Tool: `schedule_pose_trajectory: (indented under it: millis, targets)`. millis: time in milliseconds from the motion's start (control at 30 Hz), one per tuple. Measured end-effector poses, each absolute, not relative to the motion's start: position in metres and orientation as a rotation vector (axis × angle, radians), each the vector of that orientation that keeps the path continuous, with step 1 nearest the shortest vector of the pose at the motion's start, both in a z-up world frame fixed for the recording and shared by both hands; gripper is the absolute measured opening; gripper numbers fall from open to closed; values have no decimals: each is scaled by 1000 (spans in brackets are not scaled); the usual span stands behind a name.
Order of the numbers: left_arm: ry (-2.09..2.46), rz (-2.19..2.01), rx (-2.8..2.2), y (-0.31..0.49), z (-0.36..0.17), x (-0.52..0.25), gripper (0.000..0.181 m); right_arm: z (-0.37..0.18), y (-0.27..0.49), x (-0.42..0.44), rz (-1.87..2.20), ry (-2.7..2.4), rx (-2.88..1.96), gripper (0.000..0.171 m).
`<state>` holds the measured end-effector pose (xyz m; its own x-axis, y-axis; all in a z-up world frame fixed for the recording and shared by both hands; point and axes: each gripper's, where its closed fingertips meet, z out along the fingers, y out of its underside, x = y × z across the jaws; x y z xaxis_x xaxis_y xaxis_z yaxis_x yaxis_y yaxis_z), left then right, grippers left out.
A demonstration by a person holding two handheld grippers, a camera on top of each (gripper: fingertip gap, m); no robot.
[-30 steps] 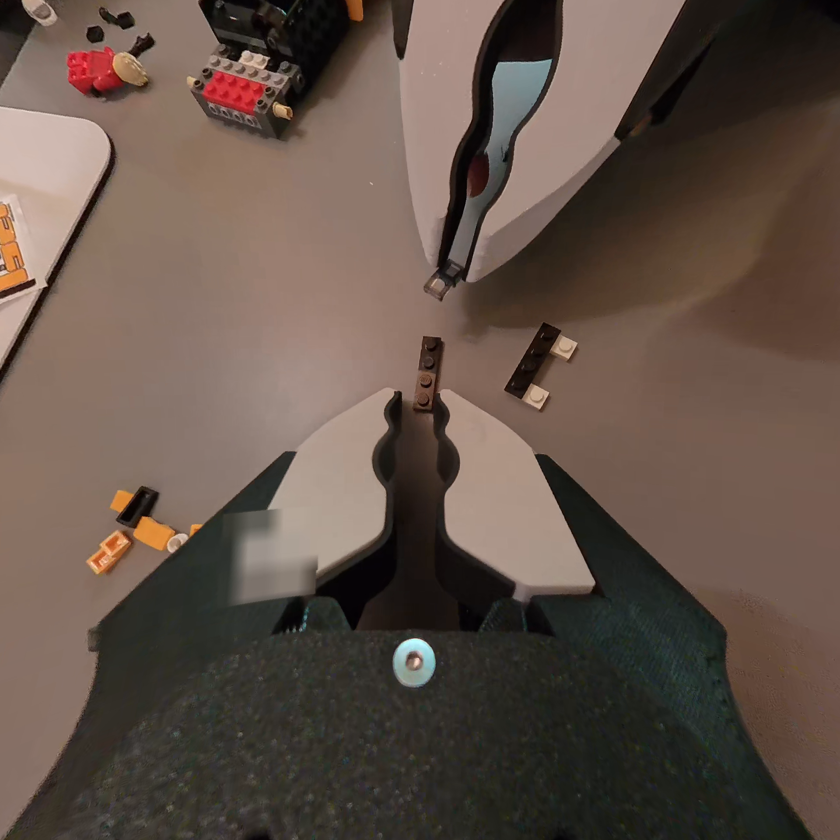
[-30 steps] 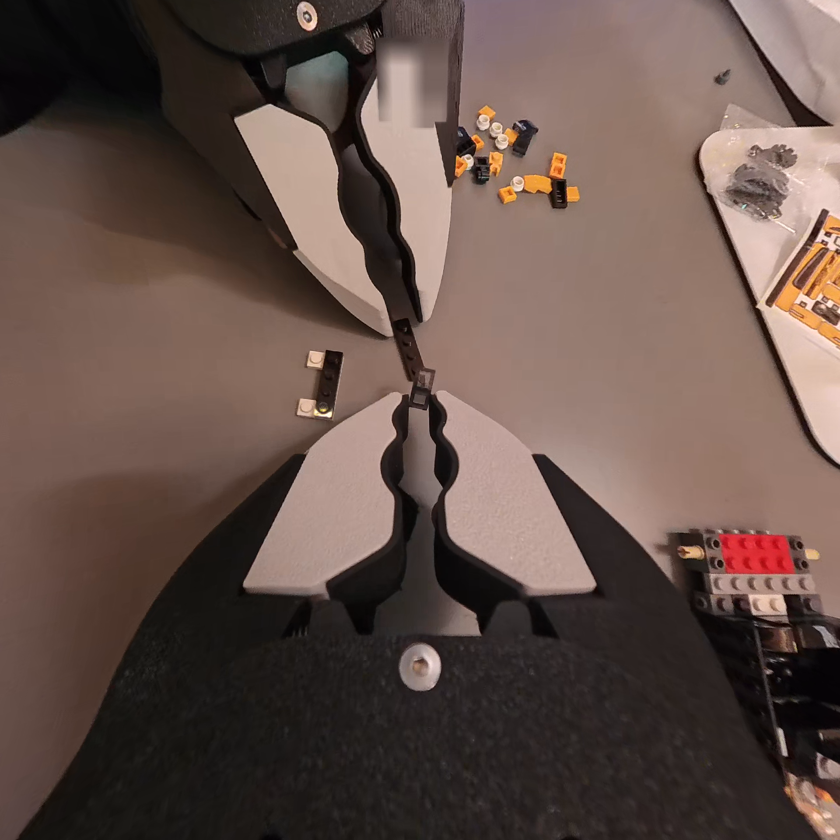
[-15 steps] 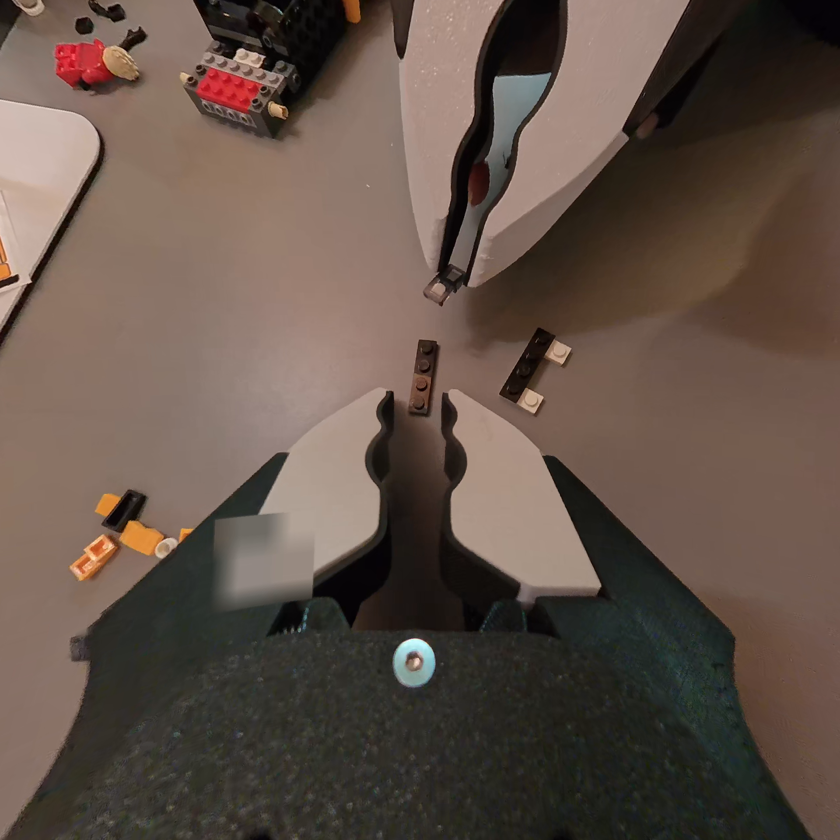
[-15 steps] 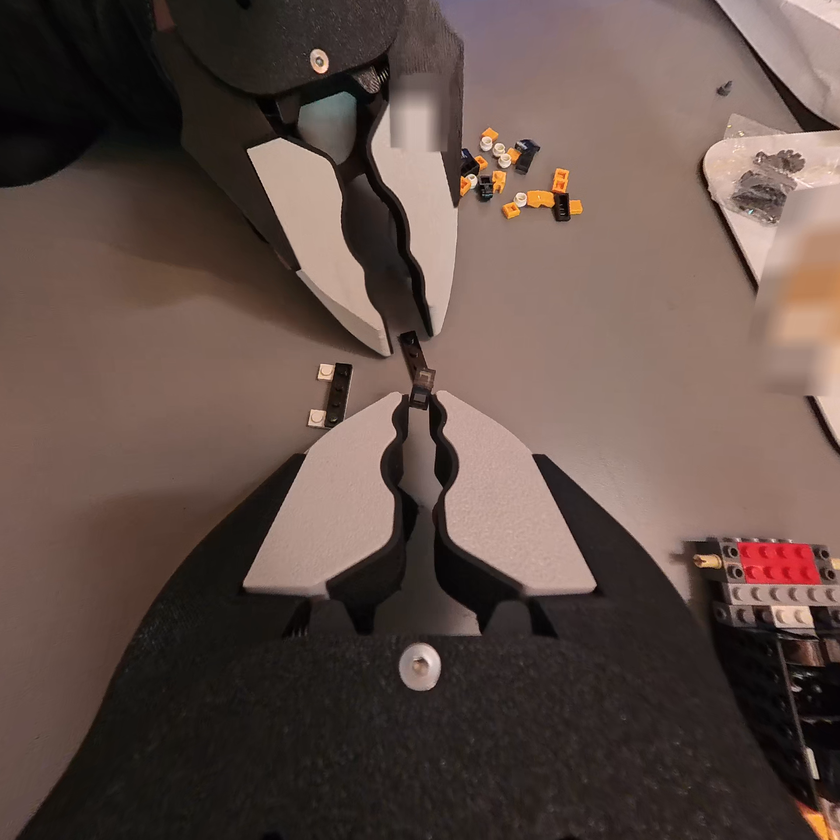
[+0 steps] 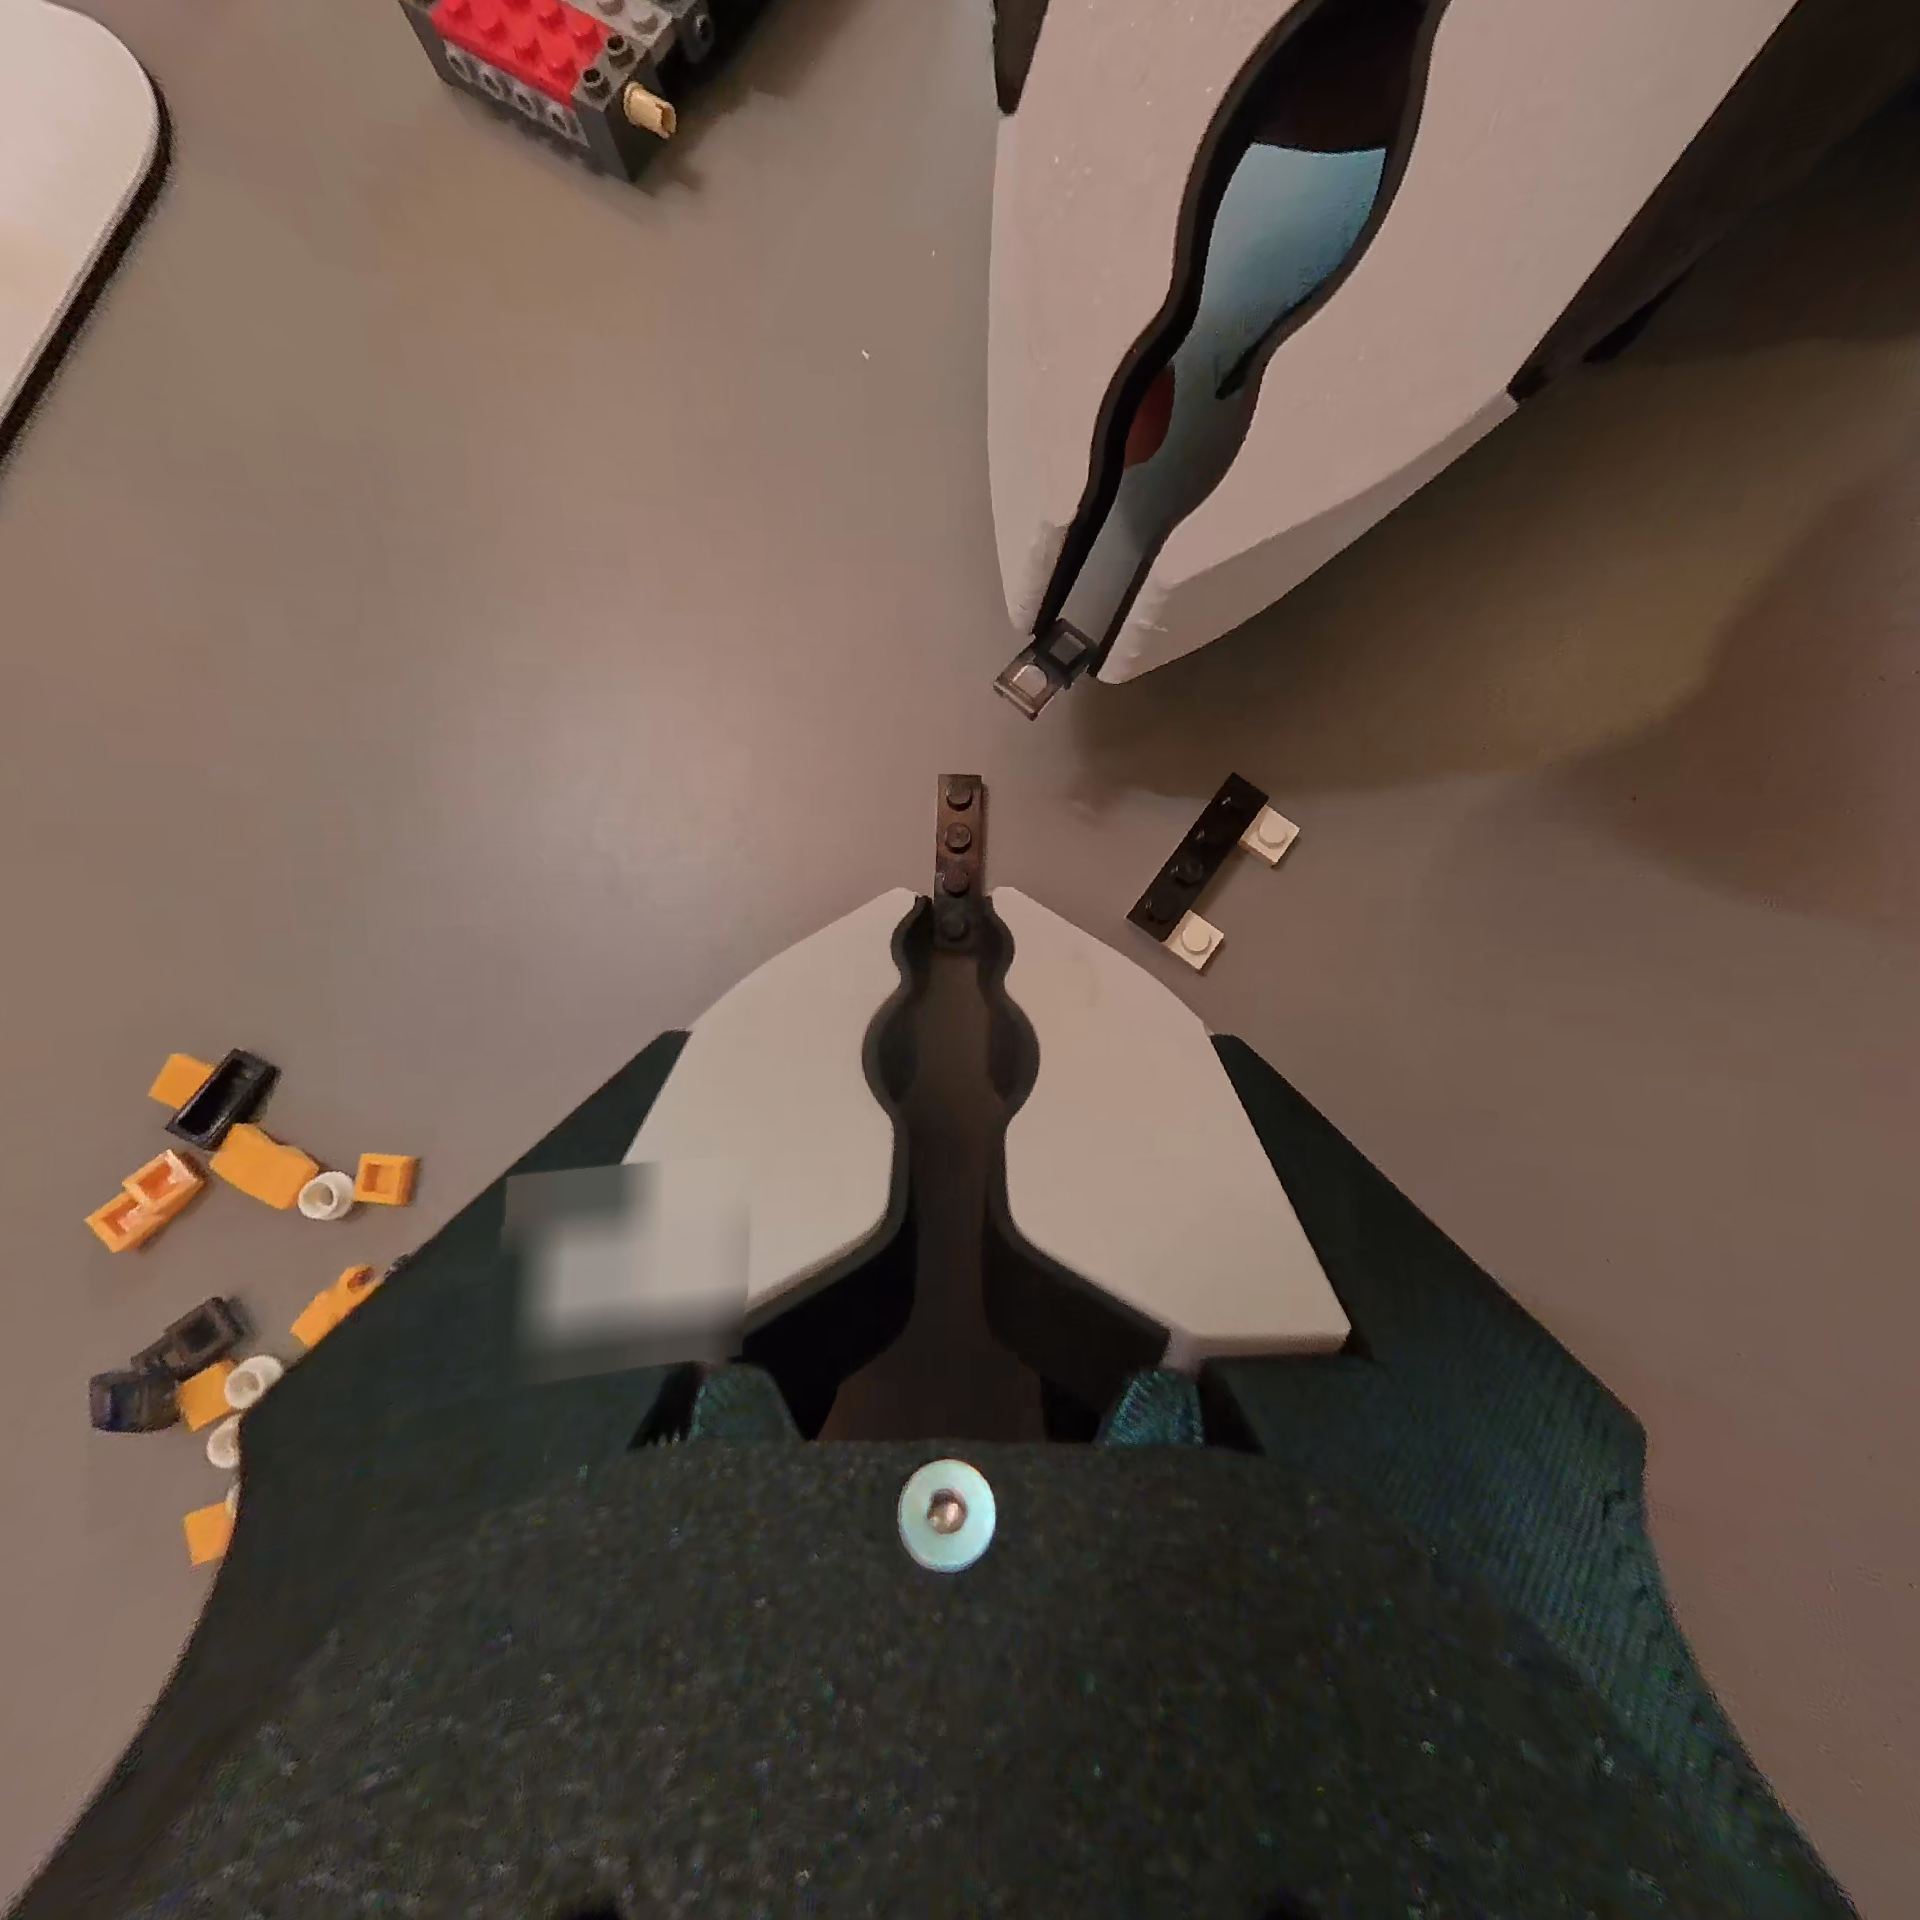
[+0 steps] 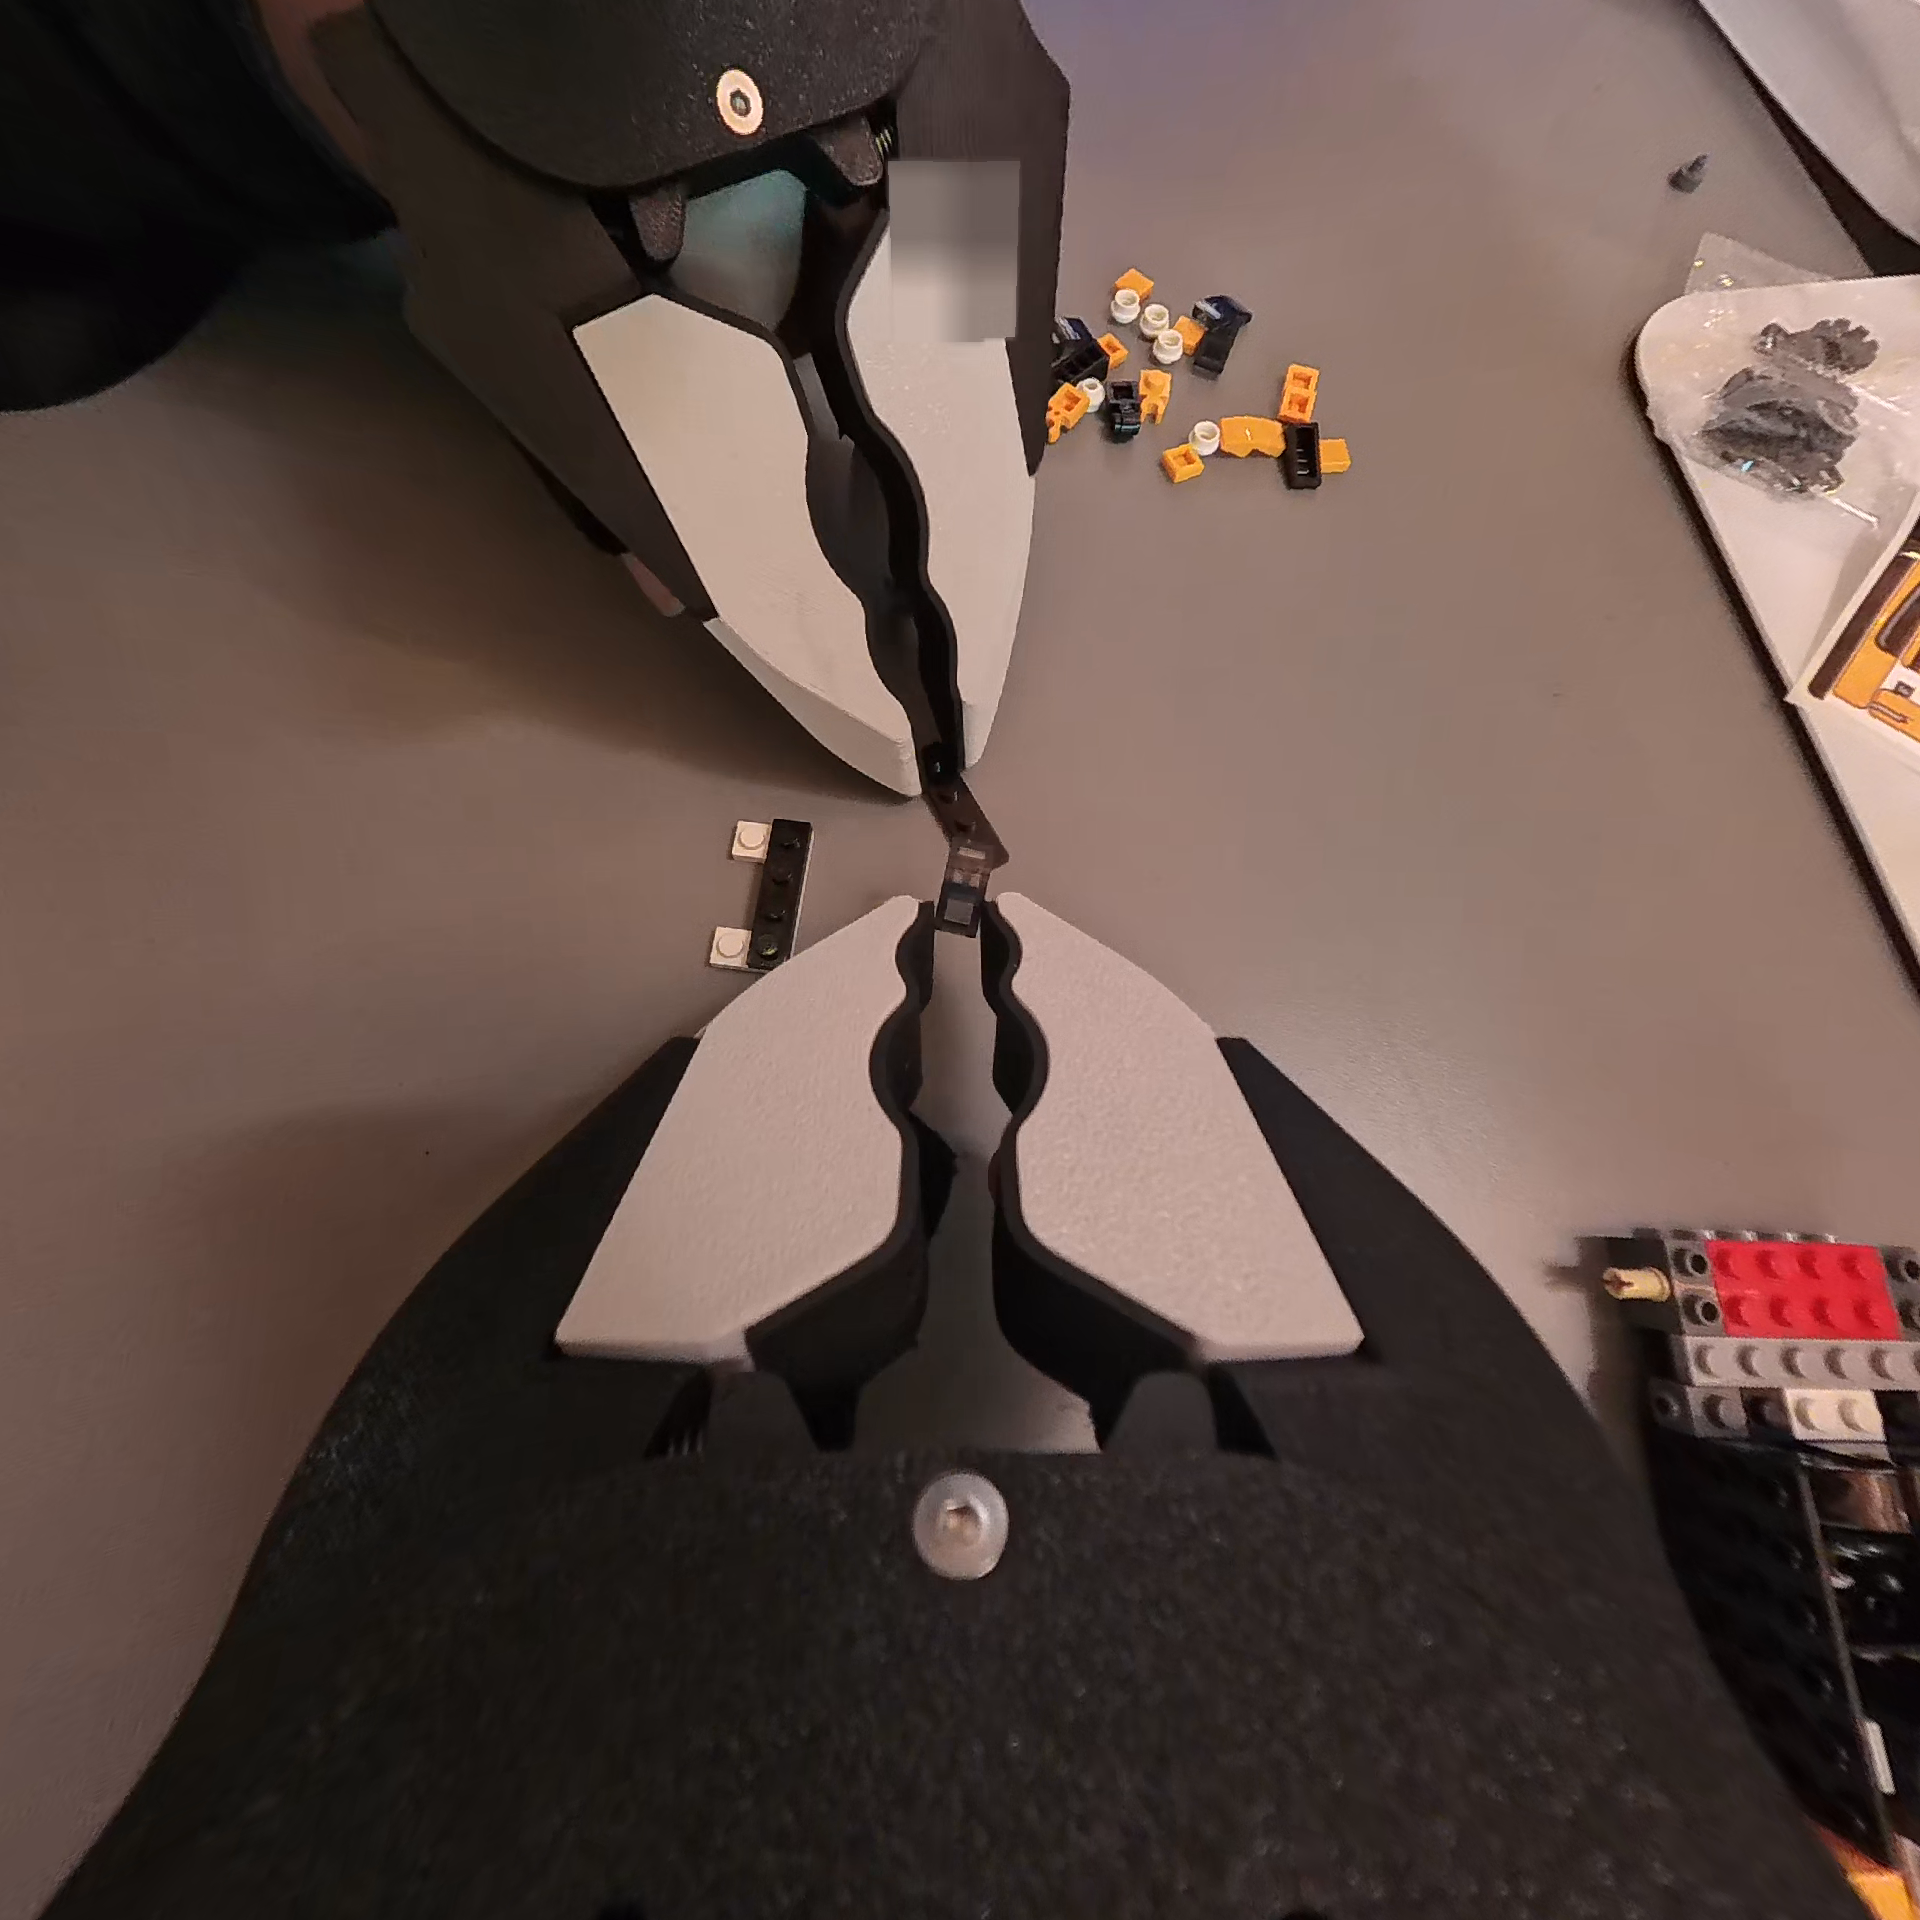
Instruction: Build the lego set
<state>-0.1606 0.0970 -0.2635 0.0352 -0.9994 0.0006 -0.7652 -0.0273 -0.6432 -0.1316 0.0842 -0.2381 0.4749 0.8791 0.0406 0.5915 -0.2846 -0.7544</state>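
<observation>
My left gripper (image 5: 954,906) is shut on one end of a thin black four-stud plate (image 5: 958,831), which points forward over the grey table. My right gripper (image 6: 956,912) is shut on a small smoky transparent piece (image 6: 958,902). In the left wrist view that piece (image 5: 1044,665) hangs at the right gripper's tips, just beyond the plate's free end and apart from it. In the right wrist view the left gripper (image 6: 940,771) comes in from above with the plate (image 6: 966,826). A second black plate with two white one-stud plates (image 5: 1210,873) lies flat to the right.
A partly built red, grey and black model (image 5: 540,73) stands at the far left, and shows at lower right in the right wrist view (image 6: 1797,1351). Loose orange, black and white parts (image 5: 239,1174) lie left. A white tray (image 6: 1704,520) holds a bag and paper sheet. My hands' fingertips stand some 5 centimetres from each other.
My left gripper stood open around the black plate half a second ago; it has moved forward and shut on the plate's near end. The right gripper keeps its transparent piece.
</observation>
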Motion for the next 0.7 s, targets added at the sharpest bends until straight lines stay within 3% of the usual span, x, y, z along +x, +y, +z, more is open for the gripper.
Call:
schedule_pose_trajectory:
  millis: [433,700]
  targets:
    - [1600,-575,-2028,100,-264,-160,7,-239,99,-120,485,-1077,-2066,8]
    - [1545,-859,-1938,93,-236,-152,18,-232,101,-121,526,-1048,-2022,8]
